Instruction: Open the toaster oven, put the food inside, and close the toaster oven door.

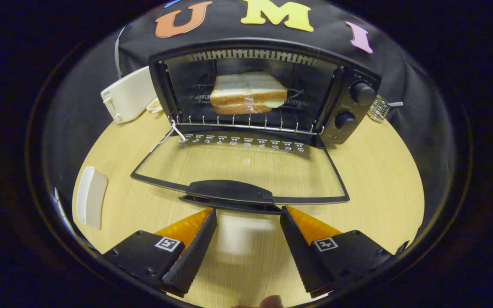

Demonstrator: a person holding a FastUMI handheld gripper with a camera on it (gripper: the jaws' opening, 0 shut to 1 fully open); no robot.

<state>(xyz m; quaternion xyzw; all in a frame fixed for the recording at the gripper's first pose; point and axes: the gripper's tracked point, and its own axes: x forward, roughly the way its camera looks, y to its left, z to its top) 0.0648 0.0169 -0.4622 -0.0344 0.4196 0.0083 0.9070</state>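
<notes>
The setting is presenting as a staged recording booth dressed as a kitchen corner. A black cloth wall [405, 85] is enclosing a round wooden table [379, 171]. Kitchen appliances are standing on it: a toaster oven [349, 98] with its door [238, 171] lying open, and a white toaster [129, 96] beside it. The fingers [248, 214] are hanging apart above the table.

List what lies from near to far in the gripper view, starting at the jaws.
gripper, jaws open and empty → door handle → glass door lying flat → oven rack → sandwich inside the toaster oven
</notes>
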